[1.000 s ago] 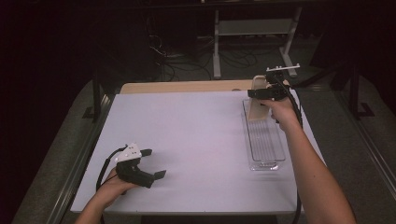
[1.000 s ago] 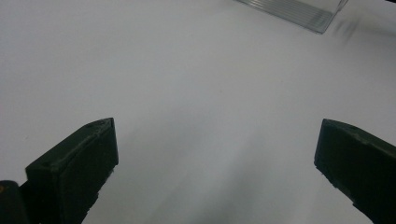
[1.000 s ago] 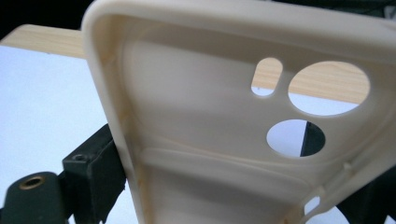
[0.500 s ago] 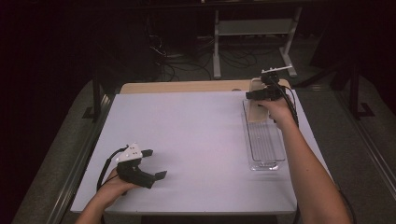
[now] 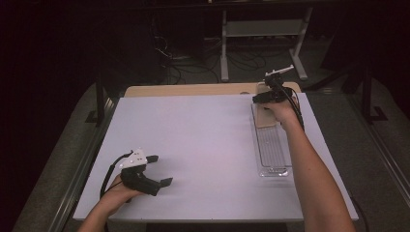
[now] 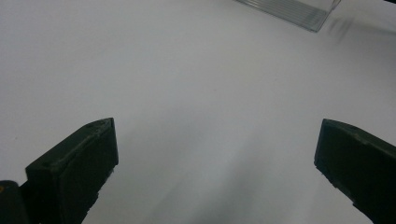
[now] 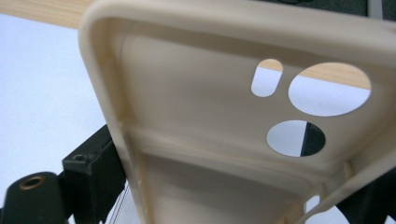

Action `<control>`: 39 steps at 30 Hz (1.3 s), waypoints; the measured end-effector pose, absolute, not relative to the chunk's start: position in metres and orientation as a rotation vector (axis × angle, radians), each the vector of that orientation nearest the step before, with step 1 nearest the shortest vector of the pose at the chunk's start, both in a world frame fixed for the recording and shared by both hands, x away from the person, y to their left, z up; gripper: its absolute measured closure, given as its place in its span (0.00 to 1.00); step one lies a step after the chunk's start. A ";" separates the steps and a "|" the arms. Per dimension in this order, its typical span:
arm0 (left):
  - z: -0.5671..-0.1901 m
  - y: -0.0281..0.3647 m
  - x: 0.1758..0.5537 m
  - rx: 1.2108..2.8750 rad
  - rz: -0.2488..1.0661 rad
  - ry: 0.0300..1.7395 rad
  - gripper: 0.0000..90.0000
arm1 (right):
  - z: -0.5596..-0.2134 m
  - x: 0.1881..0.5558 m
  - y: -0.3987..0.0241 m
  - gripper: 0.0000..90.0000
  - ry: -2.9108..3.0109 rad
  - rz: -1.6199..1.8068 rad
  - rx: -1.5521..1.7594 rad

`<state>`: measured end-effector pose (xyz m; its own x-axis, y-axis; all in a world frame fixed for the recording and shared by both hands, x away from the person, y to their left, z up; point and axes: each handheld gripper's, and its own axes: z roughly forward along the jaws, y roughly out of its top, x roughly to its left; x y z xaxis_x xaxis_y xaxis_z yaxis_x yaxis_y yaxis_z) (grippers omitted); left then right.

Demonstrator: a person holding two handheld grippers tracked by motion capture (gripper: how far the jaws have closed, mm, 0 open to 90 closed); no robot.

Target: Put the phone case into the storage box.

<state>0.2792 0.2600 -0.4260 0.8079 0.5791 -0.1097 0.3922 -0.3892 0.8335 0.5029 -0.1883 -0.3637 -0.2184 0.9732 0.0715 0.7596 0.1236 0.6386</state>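
The right gripper (image 5: pixel 263 98) fingers pinch a case (image 7: pixel 224 121) by its soft edge (over the tray (image 5: pixel 272 147)); it could flex and slip. The left gripper (image 5: pixel 157 170) fingers gape empty

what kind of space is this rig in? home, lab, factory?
Most likely a lab or recording bench. A white-topped table stands in a dark room, loose cables lie on the floor behind it beside a metal stand, and the person works with the left gripper and the right gripper.
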 end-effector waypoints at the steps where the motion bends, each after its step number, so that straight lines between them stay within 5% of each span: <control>1: -0.426 0.260 0.279 2.029 0.245 0.722 0.00 | -0.365 0.504 -0.188 0.11 2.044 0.799 1.676; 39: -0.427 0.258 0.279 2.028 0.244 0.709 0.00 | -0.385 0.524 -0.186 0.08 2.000 0.782 1.730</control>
